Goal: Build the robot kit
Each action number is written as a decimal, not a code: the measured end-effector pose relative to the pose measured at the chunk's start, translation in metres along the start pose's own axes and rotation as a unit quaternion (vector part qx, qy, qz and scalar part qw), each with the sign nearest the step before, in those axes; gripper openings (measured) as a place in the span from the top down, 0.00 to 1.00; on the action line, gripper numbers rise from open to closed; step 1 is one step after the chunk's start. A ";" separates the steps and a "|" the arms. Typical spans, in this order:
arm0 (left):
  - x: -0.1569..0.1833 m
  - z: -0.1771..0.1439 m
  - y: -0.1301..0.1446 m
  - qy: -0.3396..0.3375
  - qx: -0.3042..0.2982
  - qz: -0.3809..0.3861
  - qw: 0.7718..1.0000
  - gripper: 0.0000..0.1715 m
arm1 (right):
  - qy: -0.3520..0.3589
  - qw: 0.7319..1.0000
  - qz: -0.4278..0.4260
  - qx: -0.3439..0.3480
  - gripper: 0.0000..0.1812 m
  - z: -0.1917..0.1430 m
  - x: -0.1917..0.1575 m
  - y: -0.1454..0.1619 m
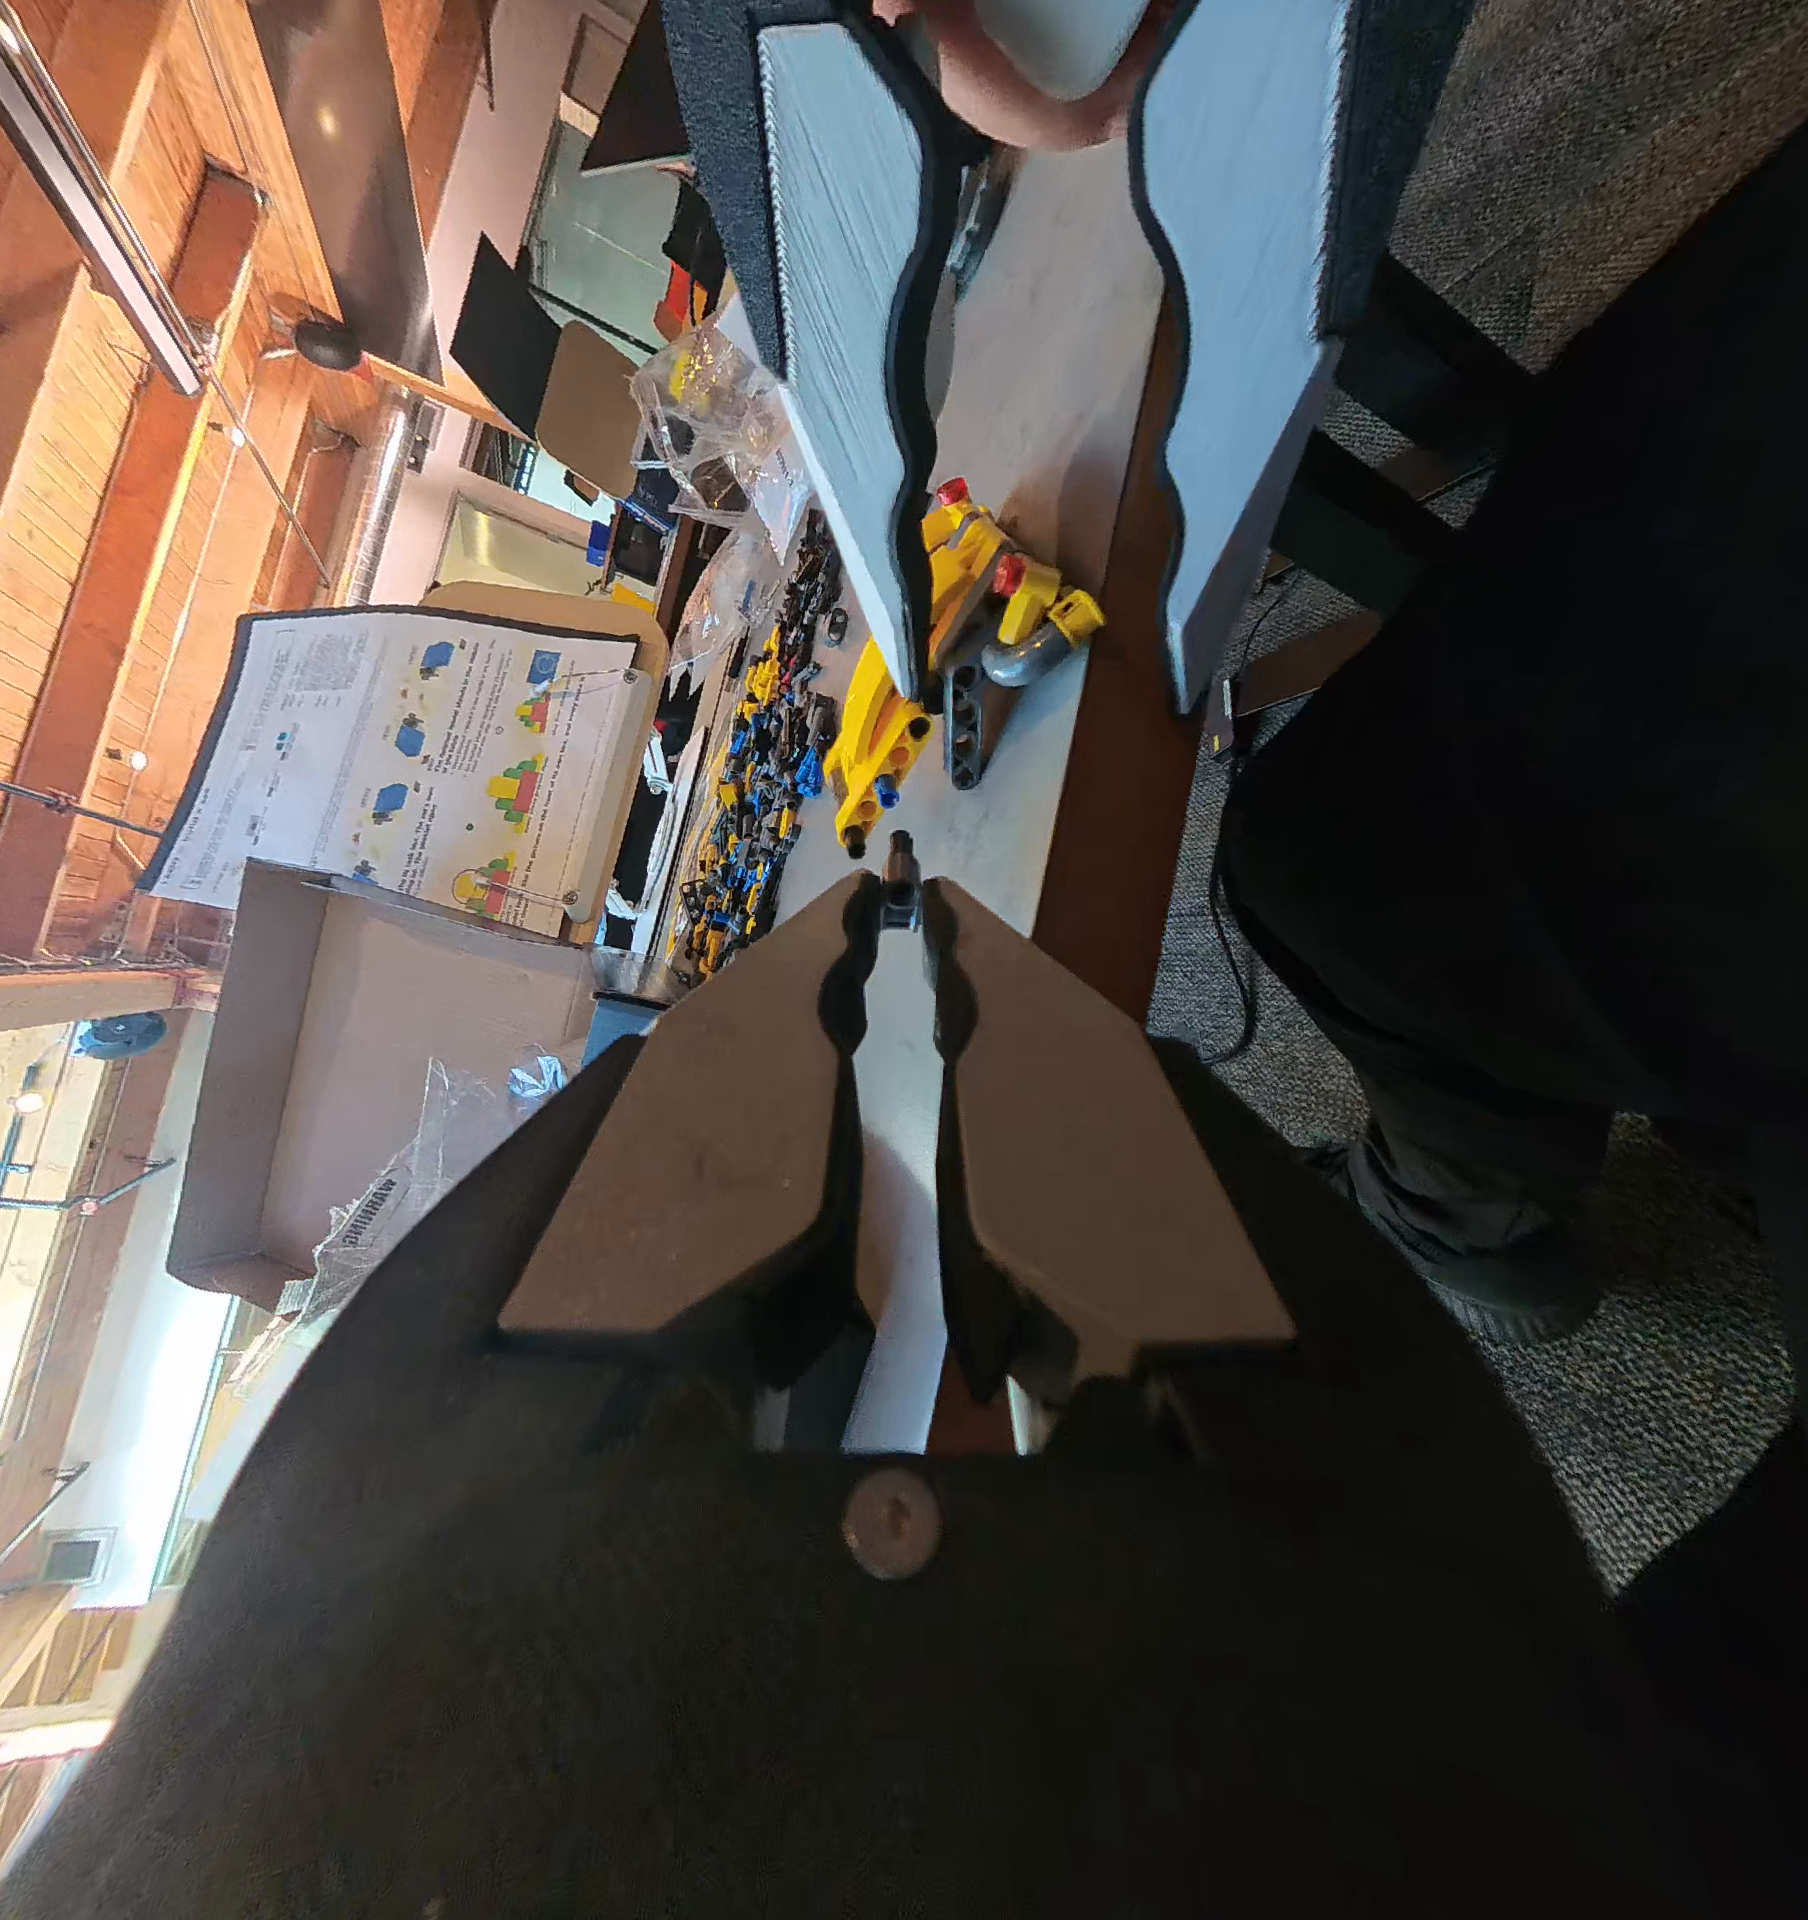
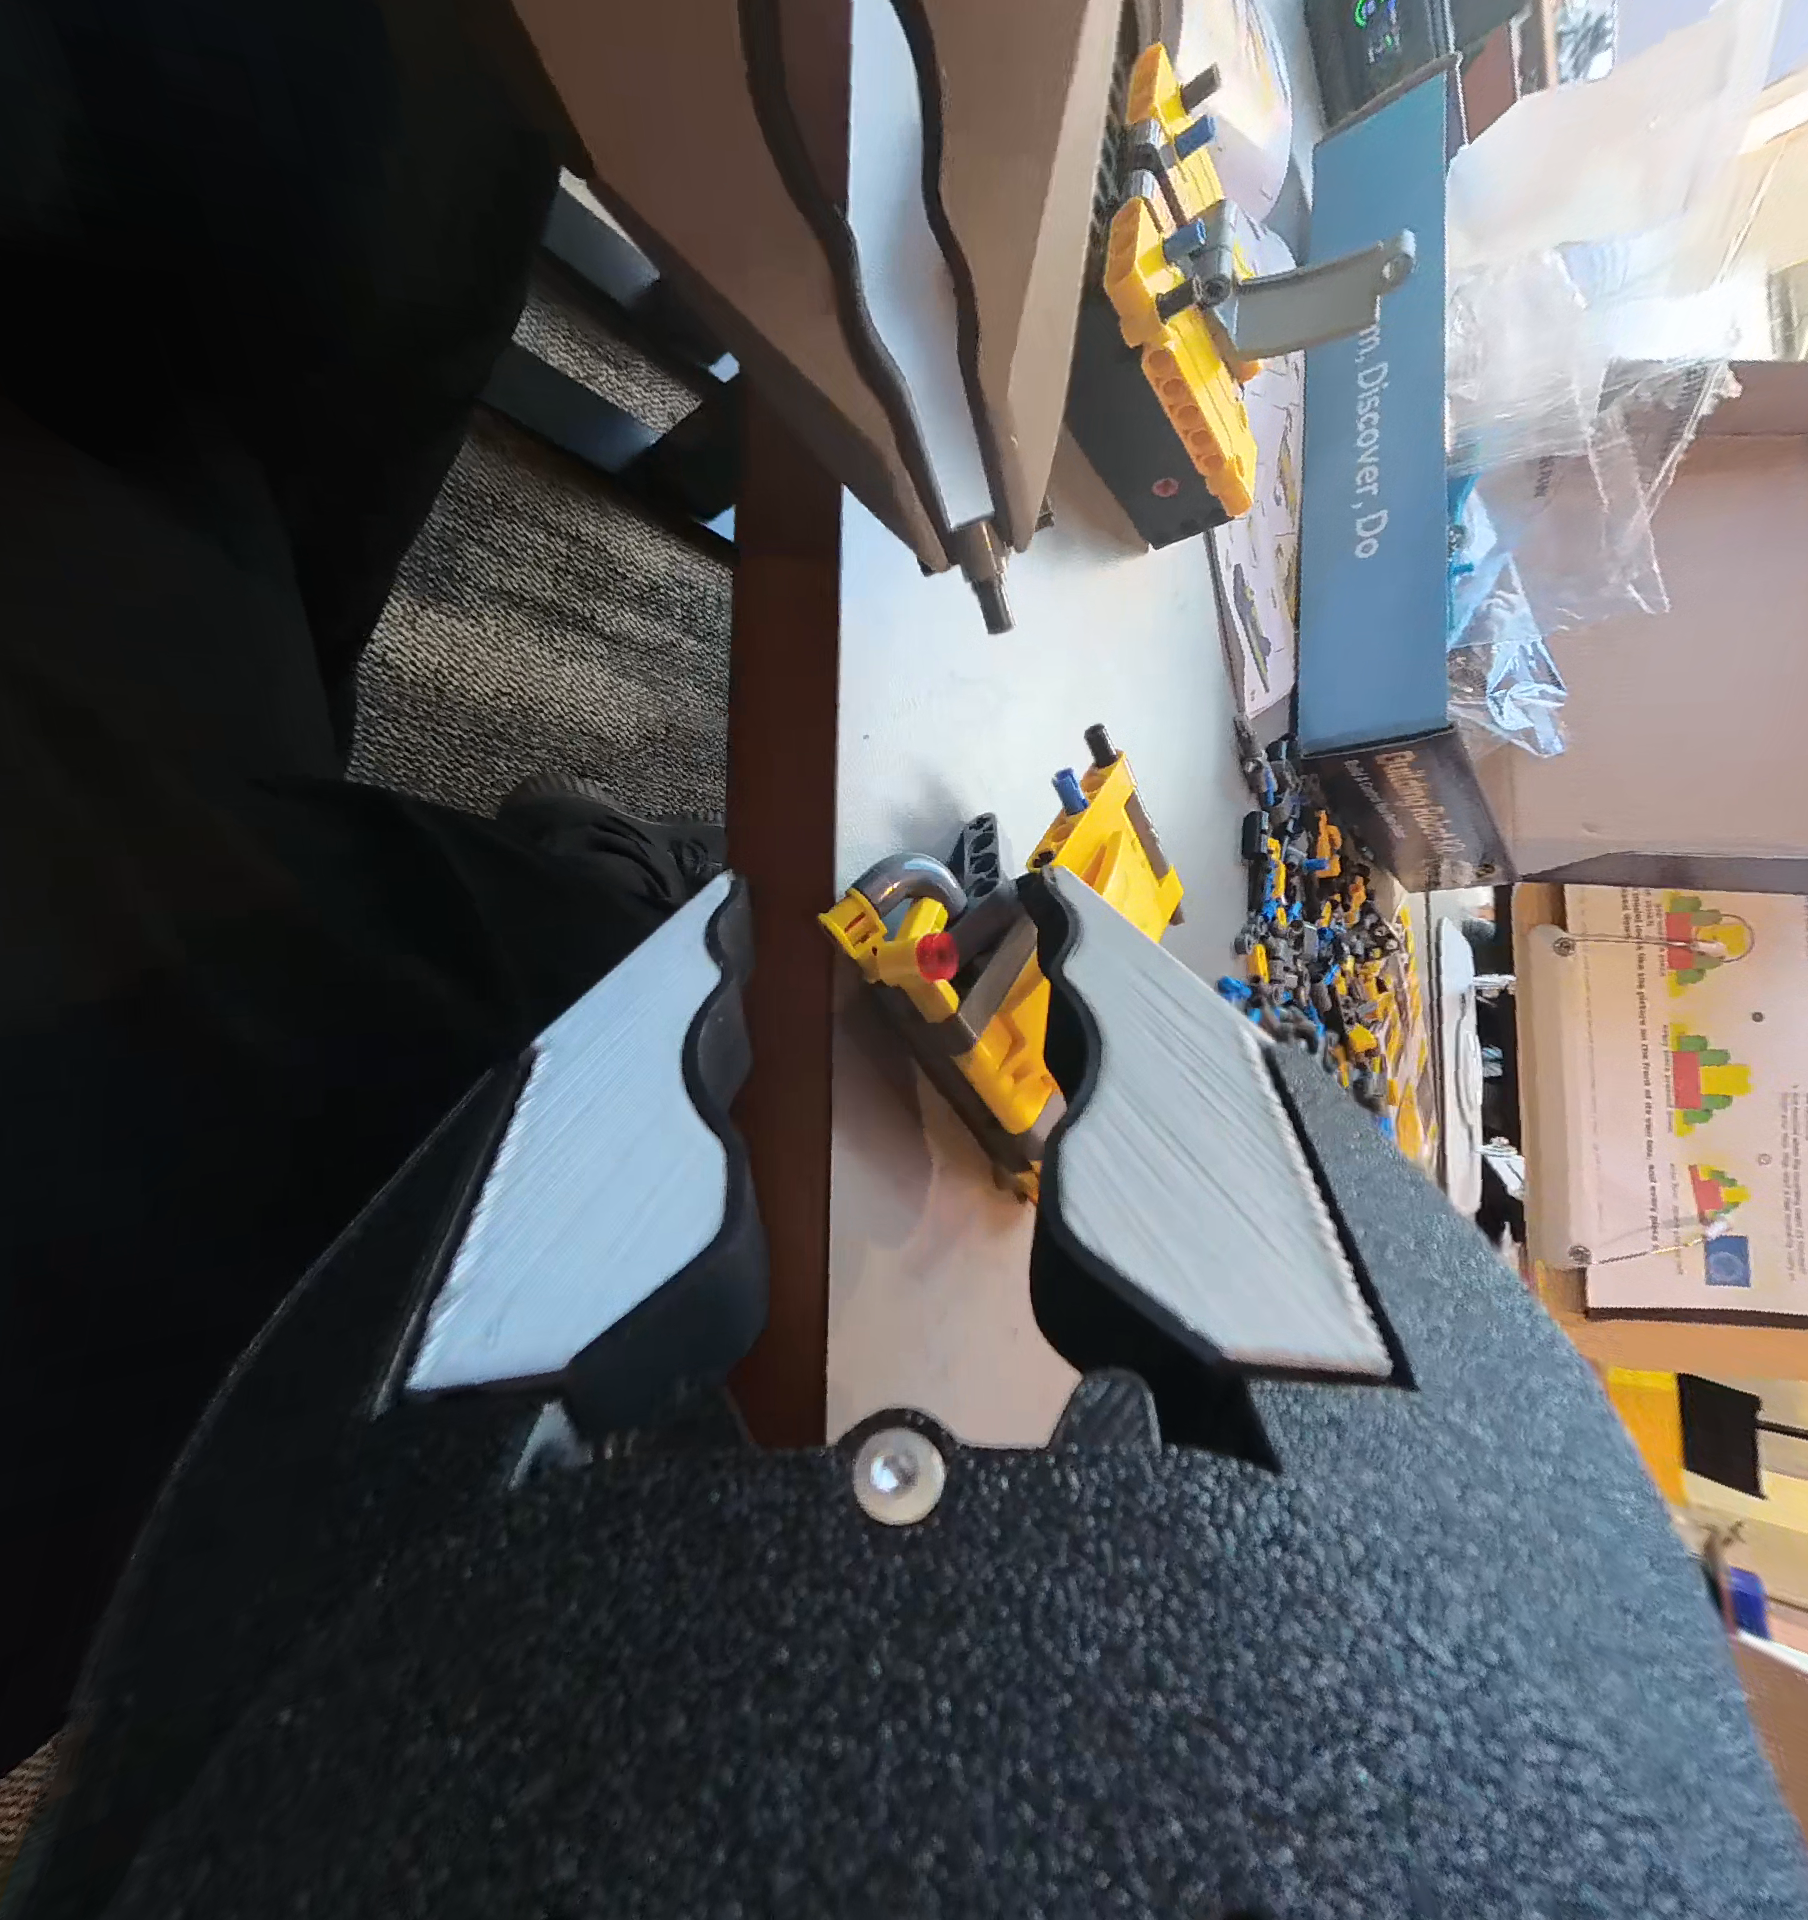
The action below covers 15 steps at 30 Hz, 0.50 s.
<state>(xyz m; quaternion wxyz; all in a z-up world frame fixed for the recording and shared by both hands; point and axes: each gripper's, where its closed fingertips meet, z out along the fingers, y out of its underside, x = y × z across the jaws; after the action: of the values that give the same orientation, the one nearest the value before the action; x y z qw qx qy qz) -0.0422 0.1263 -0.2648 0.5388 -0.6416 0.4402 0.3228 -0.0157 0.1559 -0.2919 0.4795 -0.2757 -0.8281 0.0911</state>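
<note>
My left gripper [image 1: 898, 888], with tan fingers, is shut on a small dark grey pin [image 1: 898, 868] that sticks out past its tips, just above the white table [image 1: 1045, 416]. The pin's end is close to a yellow and grey brick model [image 1: 983, 613] lying near the table's edge. My right gripper [image 2: 889, 894], with white fingers, is open and empty. One of its fingers rests against the model [image 2: 993, 997] and the other hangs past the table edge. The right gripper also shows in the left wrist view [image 1: 1051, 691], and the left gripper with its pin in the right wrist view [image 2: 983, 551].
A pile of small loose parts [image 2: 1315, 935] lies beyond the model. Behind it stand a blue box [image 2: 1378, 416], a cardboard box [image 1: 360, 1060], clear bags [image 1: 713, 416] and a printed sheet on a board [image 2: 1710, 1091]. Another yellow assembly [image 2: 1180, 312] sits on a black block. The brown table edge [image 2: 786, 623] is close.
</note>
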 end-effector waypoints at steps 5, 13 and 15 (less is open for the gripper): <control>-0.001 -0.001 -0.001 -0.001 0.001 -0.004 1.000 0.97 | 0.005 1.000 -0.008 0.009 0.78 -0.007 -0.001 -0.003; -0.004 -0.003 -0.002 -0.003 0.004 -0.019 1.000 0.97 | 0.032 0.999 -0.002 0.036 0.89 -0.021 0.009 -0.013; -0.005 -0.004 -0.003 -0.004 0.005 -0.022 1.000 0.97 | 0.038 0.999 0.003 0.034 0.89 -0.022 0.012 -0.012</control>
<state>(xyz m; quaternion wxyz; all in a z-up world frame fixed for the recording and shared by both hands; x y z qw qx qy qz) -0.0421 0.1238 -0.2582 0.5509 -0.6471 0.4251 0.3114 -0.0057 0.1501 -0.2668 0.5198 -0.2647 -0.8047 0.1101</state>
